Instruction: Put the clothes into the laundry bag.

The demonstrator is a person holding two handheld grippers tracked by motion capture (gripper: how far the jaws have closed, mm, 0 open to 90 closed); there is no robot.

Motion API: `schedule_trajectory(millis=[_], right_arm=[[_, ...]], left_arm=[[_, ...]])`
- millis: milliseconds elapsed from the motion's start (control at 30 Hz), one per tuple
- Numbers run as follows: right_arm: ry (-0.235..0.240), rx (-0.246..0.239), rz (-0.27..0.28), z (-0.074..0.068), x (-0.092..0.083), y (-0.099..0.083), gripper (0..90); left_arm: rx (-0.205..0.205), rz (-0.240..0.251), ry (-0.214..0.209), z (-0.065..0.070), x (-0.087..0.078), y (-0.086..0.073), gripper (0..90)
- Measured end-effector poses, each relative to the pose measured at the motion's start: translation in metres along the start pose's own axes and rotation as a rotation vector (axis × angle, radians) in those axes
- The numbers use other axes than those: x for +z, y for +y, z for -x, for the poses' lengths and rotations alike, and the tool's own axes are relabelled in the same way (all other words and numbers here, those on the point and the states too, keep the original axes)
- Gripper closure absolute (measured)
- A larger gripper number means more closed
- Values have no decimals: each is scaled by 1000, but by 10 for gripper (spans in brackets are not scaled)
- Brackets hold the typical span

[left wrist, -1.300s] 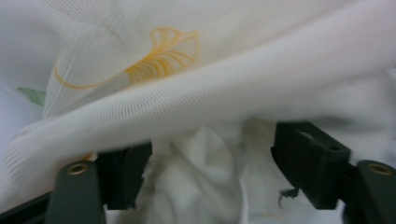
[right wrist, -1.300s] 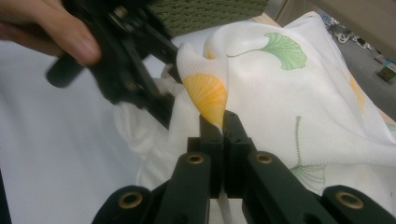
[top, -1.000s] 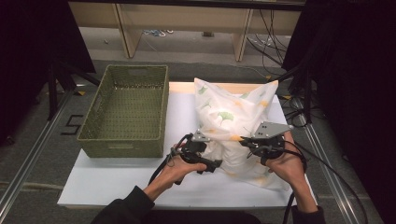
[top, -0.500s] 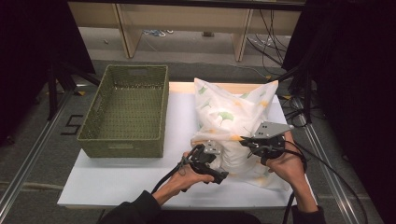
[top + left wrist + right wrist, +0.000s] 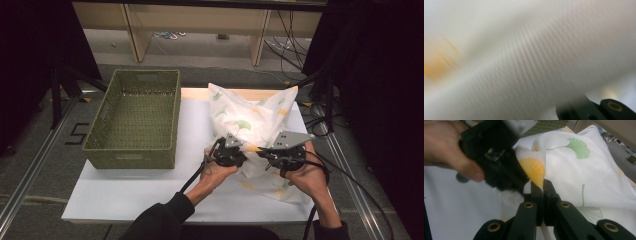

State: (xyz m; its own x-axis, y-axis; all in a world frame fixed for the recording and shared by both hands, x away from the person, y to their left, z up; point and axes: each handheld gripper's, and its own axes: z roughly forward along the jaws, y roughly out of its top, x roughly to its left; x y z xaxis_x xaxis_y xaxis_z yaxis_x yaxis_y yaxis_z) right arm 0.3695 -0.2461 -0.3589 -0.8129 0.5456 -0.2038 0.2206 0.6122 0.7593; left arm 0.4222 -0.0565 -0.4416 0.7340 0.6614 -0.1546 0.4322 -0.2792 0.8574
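On the counter point(image 5: 150, 195), both tools pinch a leaf-print pillowcase point(image 5: 255, 120).
Left tool point(image 5: 239, 156) has just slid rightward and closed on cloth beside the clamped right tool point(image 5: 267, 156).

From my left gripper view, the pillowcase point(image 5: 524, 62) was a blurred white weave too close to read, my left gripper point(image 5: 239, 156) had its jaw tips buried in cloth, my right gripper point(image 5: 543, 191) hid the pinched fold.

This looks like a lab set up for recordings: black curtains point(image 5: 385, 100) close in a white counter point(image 5: 140, 195), loose cables point(image 5: 295, 35) trail across the grey floor point(image 5: 200, 50), and metal rails point(image 5: 35, 165) run alongside.
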Motion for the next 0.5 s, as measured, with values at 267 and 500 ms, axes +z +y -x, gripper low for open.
schedule_trajectory(millis=[267,500], right_arm=[[2,12,-35,2,7,-5,900],[17,21,-57,1,17,-10,900]], left_arm=[[-92,-28,107,-29,28,-10,723],[-2,-128,41,-18,-14,-29,286]])
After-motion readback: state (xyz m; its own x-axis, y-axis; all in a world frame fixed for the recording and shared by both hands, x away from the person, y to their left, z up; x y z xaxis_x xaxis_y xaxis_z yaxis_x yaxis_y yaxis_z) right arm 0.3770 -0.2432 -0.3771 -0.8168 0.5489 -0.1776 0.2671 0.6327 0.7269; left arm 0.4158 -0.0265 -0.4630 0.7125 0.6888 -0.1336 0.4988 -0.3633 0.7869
